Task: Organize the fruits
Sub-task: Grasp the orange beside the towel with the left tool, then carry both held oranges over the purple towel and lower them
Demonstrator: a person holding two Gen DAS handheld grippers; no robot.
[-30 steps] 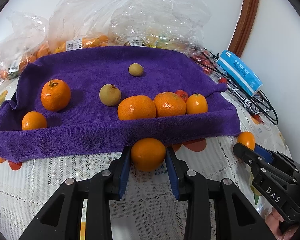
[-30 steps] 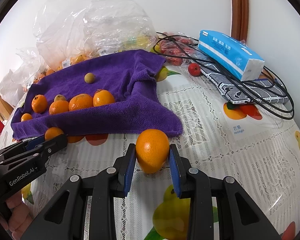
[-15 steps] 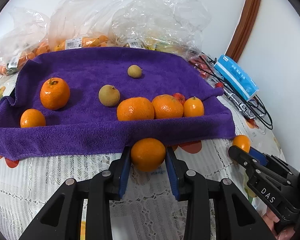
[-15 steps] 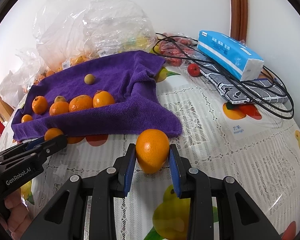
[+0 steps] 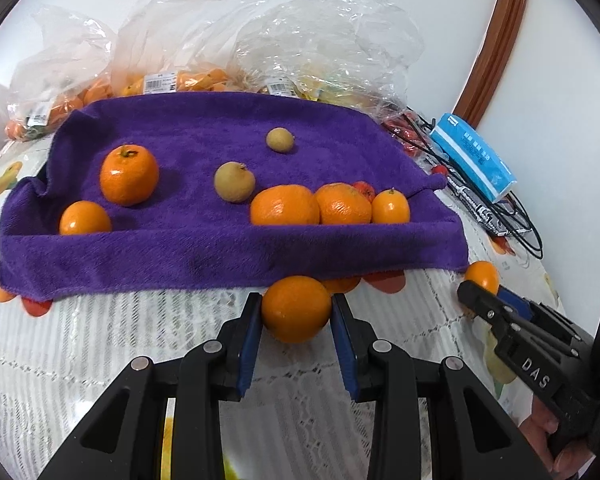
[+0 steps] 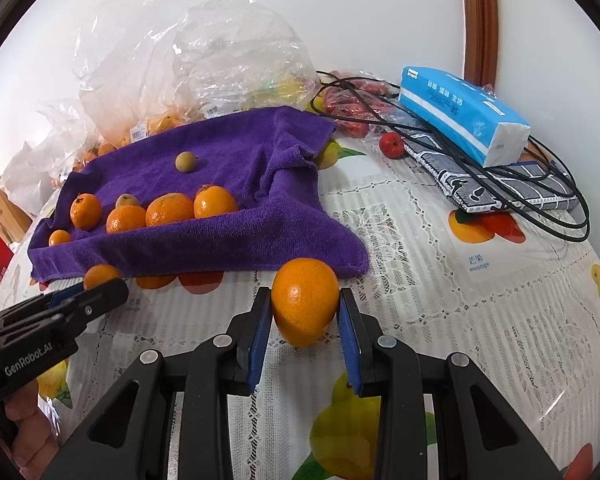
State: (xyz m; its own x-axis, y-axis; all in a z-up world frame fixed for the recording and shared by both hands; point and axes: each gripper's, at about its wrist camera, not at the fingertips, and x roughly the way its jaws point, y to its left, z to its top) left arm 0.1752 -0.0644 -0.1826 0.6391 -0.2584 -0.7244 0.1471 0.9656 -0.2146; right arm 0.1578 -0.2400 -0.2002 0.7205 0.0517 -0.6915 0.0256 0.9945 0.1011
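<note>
Left wrist view: the left tool [image 5: 296, 312] is clamped on an orange [image 5: 296, 307], its blue pads pressed against both sides of the fruit, just in front of the near hem of the purple towel [image 5: 204, 256]. The towel lies spread on the desk [image 5: 80, 340], which is covered by a lace-patterned cloth with printed fruit. On the towel sit a stemmed orange [image 5: 129, 174] and a smaller one [image 5: 85, 217] at the left, two pale yellowish-green fruits [image 5: 234, 181] in the middle and farther back, and a touching row of three oranges [image 5: 330, 205] at the right, with a small red fruit behind them. Clear plastic bags [image 5: 220, 48] with more fruit stand behind the towel. At the right, the right tool [image 5: 485, 286] grips a second orange [image 5: 481, 275] near the towel's right corner.

Right wrist view: the right tool [image 6: 305, 316] is closed on its orange [image 6: 305, 302], just beside the towel's [image 6: 228, 248] near right corner and over the desk [image 6: 420, 280]. The left tool [image 6: 100, 286] reaches in from the left, its orange [image 6: 100, 276] at its tip against the towel's near edge; its fingers are mostly hidden here. Far right, a blue tissue pack [image 6: 464, 114] rests on a patterned pouch [image 6: 500, 188] tangled with black cables [image 6: 556, 216], and a small red fruit [image 6: 391, 145] lies just beside it.
</note>
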